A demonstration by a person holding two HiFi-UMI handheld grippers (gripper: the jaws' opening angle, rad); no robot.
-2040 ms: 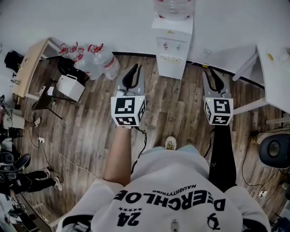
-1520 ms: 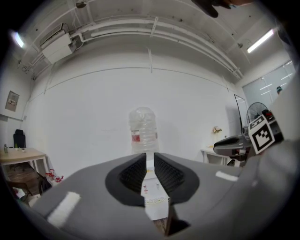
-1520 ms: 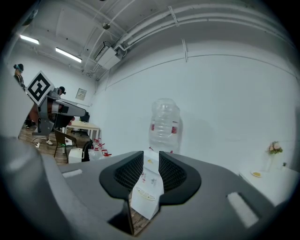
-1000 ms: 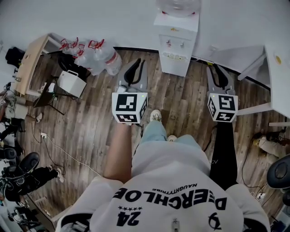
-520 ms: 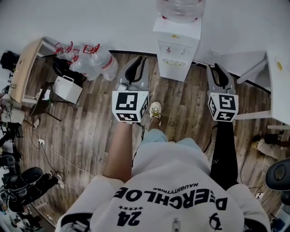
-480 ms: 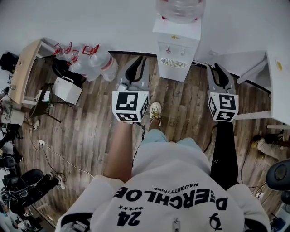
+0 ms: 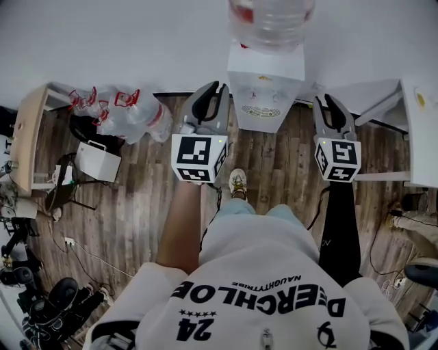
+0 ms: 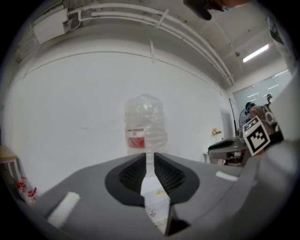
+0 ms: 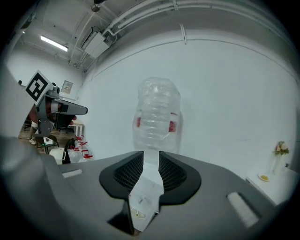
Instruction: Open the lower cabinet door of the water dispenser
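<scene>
The person holds both arms stretched forward, the bare left forearm [image 7: 181, 225] and the right arm in a black sleeve [image 7: 339, 229], and each gripper points about level toward the white wall. The left gripper [image 7: 209, 96] is just beside the left front corner of the water dispenser [image 7: 265, 89] in the head view, and the right gripper [image 7: 328, 104] is a little to the right of it, so the dispenser stands between the two; neither one touches it. In the left gripper view the jaws stand slightly apart with a narrow gap, and nothing is between them; through the gap only the front of the dispenser shows, some way ahead. In the right gripper view the jaws stand apart in the same way, a little wider, and they also hold nothing. The dispenser stands against the wall with a clear water bottle [image 7: 272, 20] upside down on its top. Its lower cabinet door cannot be made out, because the gripper bodies cover the lower part in both gripper views. One shoe [image 7: 237, 183] of the person is on the wooden floor [image 7: 137, 198], in front of the dispenser.
</scene>
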